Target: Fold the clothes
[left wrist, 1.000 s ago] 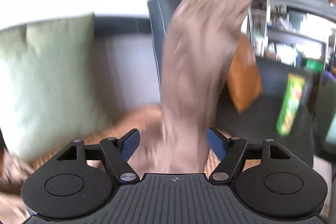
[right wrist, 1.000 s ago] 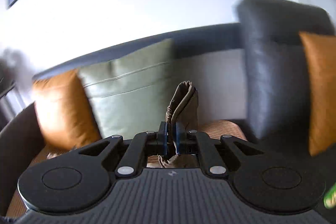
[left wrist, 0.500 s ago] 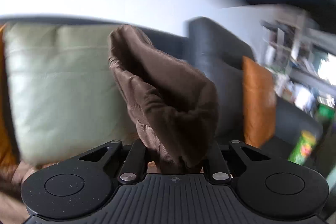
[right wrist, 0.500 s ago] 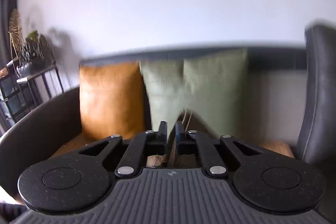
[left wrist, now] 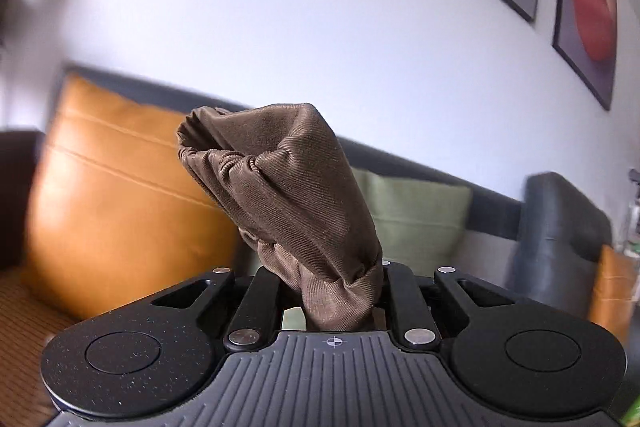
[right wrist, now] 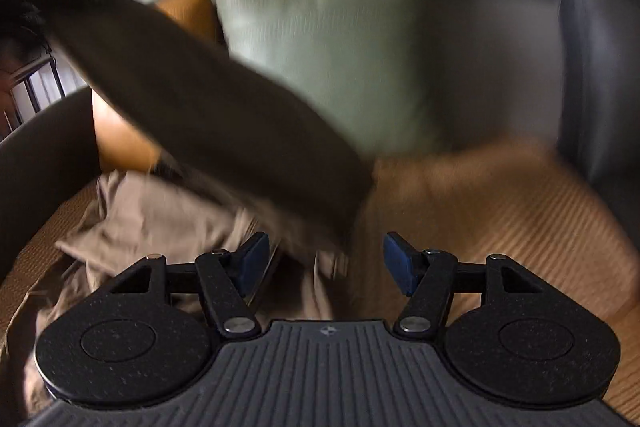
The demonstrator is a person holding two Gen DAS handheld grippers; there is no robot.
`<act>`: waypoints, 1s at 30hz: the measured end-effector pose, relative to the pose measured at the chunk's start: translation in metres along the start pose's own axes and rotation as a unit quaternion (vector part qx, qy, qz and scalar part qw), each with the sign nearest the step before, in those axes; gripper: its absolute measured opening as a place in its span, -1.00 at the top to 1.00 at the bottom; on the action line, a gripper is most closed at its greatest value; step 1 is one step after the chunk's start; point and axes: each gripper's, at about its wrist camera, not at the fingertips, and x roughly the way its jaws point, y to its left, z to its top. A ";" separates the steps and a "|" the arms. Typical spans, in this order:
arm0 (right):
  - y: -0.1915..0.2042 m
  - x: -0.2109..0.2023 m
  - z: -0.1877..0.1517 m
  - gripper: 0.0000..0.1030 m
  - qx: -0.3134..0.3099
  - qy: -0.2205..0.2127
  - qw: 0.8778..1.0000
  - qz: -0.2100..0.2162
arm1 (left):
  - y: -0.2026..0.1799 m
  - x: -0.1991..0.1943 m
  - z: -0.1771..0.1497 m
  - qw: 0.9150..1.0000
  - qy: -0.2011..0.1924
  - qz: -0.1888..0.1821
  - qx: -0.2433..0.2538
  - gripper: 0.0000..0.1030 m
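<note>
While our left gripper (left wrist: 332, 291) was clamped on a bunched end of the brown garment (left wrist: 288, 195) at frame centre, our right gripper (right wrist: 322, 263) was opening, its blue pads off the cloth. We judged folding barely begun: fabric lay crumpled lower left, with open sofa seat (right wrist: 500, 203) lower right.
</note>
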 end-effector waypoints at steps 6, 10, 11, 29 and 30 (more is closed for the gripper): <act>0.014 0.048 -0.024 -0.32 0.105 0.024 0.992 0.064 | 0.075 -0.027 -0.051 0.996 0.045 0.081 -0.011 0.73; 0.007 0.062 -0.029 -0.32 0.229 0.034 0.964 0.128 | 0.114 -0.028 -0.097 0.988 0.092 0.111 -0.047 0.70; 0.006 0.066 -0.031 -0.32 0.250 0.038 0.958 0.134 | 0.122 -0.028 -0.107 0.987 0.099 0.114 -0.051 0.66; -0.005 0.129 -0.049 0.38 0.293 0.078 0.953 0.016 | 0.183 -0.026 -0.185 0.967 0.232 0.072 -0.074 -0.32; -0.005 0.126 -0.050 0.34 0.283 0.079 0.956 0.011 | 0.186 -0.032 -0.184 0.965 0.241 0.057 -0.087 -0.41</act>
